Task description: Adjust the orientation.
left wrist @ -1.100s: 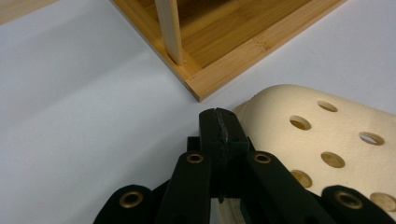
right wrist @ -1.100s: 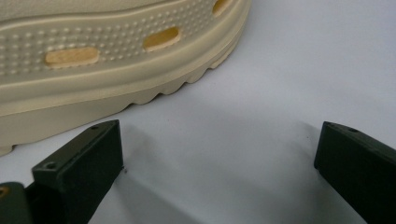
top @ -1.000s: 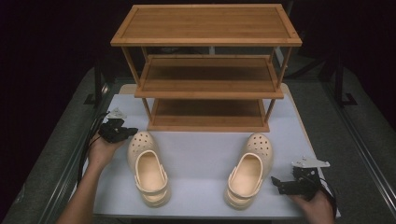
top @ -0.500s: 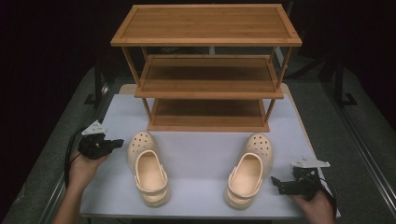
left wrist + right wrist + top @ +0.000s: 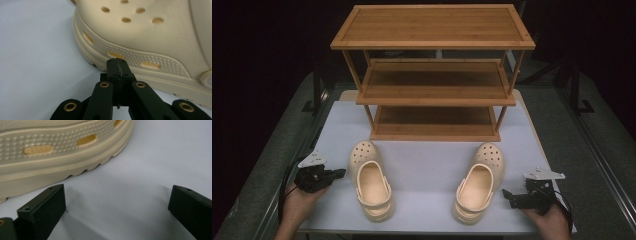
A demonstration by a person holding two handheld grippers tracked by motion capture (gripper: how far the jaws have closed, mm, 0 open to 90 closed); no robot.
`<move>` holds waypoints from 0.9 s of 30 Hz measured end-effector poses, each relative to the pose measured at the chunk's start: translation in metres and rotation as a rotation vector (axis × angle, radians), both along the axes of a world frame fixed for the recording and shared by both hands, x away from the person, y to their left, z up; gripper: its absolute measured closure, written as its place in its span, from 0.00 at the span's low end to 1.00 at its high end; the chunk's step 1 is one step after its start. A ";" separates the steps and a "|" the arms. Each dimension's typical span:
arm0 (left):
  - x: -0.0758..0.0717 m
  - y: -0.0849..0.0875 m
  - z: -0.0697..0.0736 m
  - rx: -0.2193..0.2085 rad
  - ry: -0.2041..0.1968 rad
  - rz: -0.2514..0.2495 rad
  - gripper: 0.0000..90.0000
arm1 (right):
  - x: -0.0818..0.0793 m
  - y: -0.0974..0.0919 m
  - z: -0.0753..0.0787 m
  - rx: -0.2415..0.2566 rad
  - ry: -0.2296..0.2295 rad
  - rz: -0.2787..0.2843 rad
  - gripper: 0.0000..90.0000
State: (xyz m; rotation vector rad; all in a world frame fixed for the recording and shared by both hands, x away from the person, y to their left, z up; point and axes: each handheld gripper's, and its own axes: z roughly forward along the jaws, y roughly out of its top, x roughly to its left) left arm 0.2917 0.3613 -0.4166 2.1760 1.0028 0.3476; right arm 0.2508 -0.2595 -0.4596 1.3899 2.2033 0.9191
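Two clogs [image 5: 372, 187] [image 5: 477, 182] side by side on table [image 5: 427, 160], before shelf rack [image 5: 434, 75]

A white table top [image 5: 427, 165] sits under overhead light, with the surrounding room in near-total darkness. Grey-green flooring [image 5: 557, 115] borders the table on both sides, and dark metal stand legs [image 5: 574, 90] rest on it. A three-tier wooden rack [image 5: 434, 75] stands at the table's far end.
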 end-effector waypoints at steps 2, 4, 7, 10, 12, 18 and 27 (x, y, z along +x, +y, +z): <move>0.001 -0.002 -0.003 0.006 0.009 -0.007 1.00 | 0.000 0.000 0.000 0.000 0.001 -0.001 0.01; 0.002 -0.005 -0.004 0.007 0.009 -0.013 1.00 | 0.000 0.000 0.000 0.001 0.001 -0.001 0.01; 0.004 -0.007 -0.002 0.016 -0.003 -0.016 1.00 | 0.000 0.000 0.000 0.001 0.001 -0.001 0.01; 0.006 -0.007 -0.002 0.019 -0.003 -0.016 1.00 | 0.000 0.000 0.000 0.001 0.001 -0.001 0.01; 0.007 -0.007 -0.002 0.017 -0.003 -0.022 1.00 | 0.000 0.000 0.000 0.000 0.001 -0.001 0.01; 0.016 -0.014 -0.002 0.026 -0.006 -0.035 1.00 | 0.000 0.000 0.000 0.000 0.002 -0.002 0.01; 0.041 -0.038 -0.001 0.033 -0.009 -0.061 1.00 | 0.000 0.000 0.000 -0.002 0.000 0.000 0.01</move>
